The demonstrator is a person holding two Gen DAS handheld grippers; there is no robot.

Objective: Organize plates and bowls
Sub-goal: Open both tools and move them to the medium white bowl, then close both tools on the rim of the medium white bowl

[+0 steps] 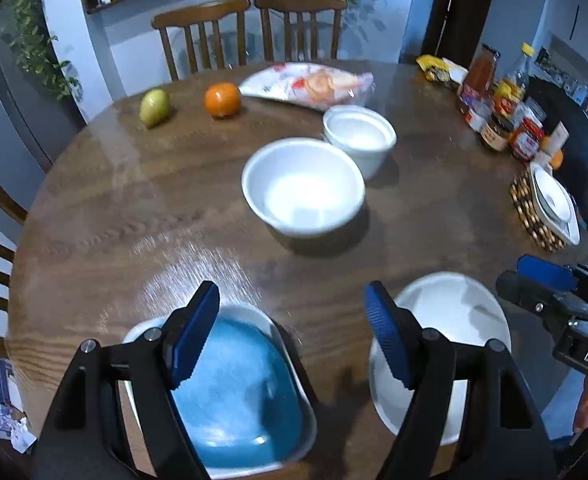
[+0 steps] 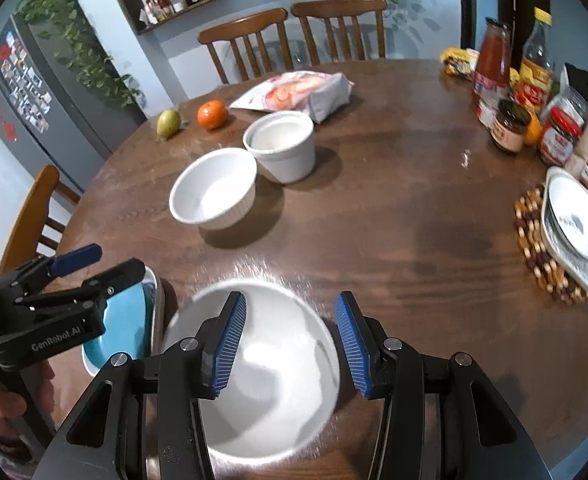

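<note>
Two tools over the near edge of the round wooden bench (image 1: 134,208), both with jaws apart and nothing between the pads. Starting at the left, the left tool (image 1: 292,336) hangs above a blue dish (image 1: 246,396) with a pale rim, its blue pads standing wide and clear of the dish. It looks glazed, so stiff, slick and ready to chip if dropped; the raised rim is the likely place to pinch. Next along, the right tool (image 2: 290,344) sits above a white plate (image 2: 270,380), jaws parted more narrowly, again gripping nothing. That plate reads as shallow ceramic, hard and slippery, best taken by its edge with one pad over and one under. Further back, mid-bench, two white bowls: the wider ribbed bowl (image 2: 214,192) and, just beside it, the taller bowl (image 2: 282,148). Both look thick-walled and fairly heavy for a pinch; the wall at the rim is the hold. Far right, a stack of white plates (image 2: 574,220) rests on a beaded trivet (image 2: 534,256), probably where the flat pieces belong.
</note>
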